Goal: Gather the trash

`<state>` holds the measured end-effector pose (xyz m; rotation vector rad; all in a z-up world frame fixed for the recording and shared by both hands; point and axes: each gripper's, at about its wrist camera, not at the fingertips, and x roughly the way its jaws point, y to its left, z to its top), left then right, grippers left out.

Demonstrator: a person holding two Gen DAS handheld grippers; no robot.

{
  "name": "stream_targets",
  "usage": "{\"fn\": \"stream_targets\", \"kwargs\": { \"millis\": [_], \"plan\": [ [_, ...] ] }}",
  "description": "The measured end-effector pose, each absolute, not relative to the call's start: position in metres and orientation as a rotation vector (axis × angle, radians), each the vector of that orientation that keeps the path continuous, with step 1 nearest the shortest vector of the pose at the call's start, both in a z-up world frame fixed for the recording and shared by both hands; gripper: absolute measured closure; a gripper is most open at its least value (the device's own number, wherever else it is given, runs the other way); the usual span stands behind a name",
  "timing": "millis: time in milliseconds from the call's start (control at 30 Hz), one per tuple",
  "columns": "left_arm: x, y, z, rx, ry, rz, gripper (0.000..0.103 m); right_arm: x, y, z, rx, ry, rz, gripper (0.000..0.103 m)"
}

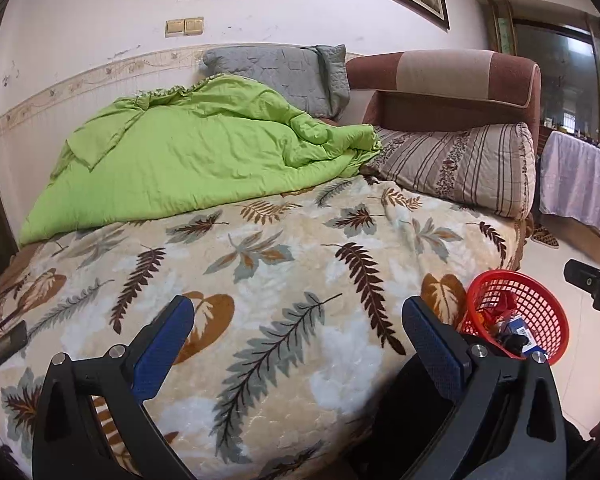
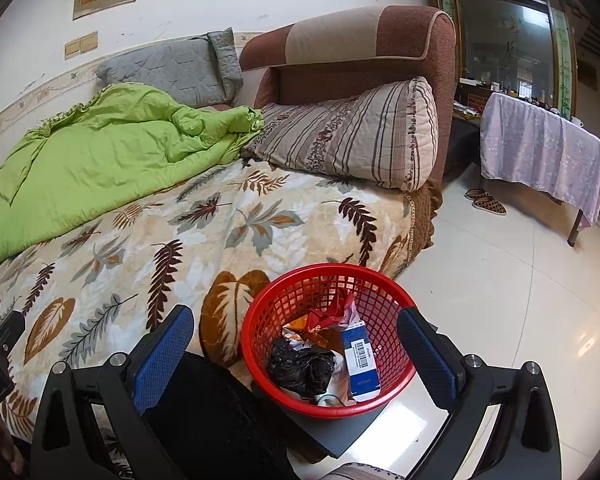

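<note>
— Two grippers, both spread wide and empty. See any trash left on the bed (image 1: 300,280)?

— None near me. The red basket (image 2: 260,344) sits low right of it, between my right gripper (image 2: 296,344) fingers; my left gripper (image 1: 296,332) is farther.

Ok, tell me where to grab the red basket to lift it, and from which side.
Grip the red basket by its rim on the bare right-hand side, coming down from above with the right gripper. The rim is a solid band above thin open mesh, the mouth faces up, and the bed crowds the left side. One finger would go inside, clear of the blue box.
</note>
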<state>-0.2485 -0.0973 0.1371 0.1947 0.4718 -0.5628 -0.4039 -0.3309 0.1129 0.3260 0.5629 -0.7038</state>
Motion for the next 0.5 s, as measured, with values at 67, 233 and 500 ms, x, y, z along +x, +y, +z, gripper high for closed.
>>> {"fn": "stream_targets", "kwargs": {
  "millis": [67,233,500],
  "plan": [
    [-0.2493,-0.0983,0.1360,0.195,0.471,-0.564,0.000,-0.4037,-0.3310,0.1125,0.328,0.565,-0.705,0.000],
    [-0.2535,-0.0983,0.1379,0.196,0.448,-0.576,0.000,-0.4036,-0.3312,0.1124,0.327,0.564,-0.705,0.000],
    [-0.2583,-0.0997,0.1376,0.200,0.447,-0.583,0.000,-0.4041,-0.3297,0.1108,0.325,0.570,-0.701,0.000]
  ]
}}
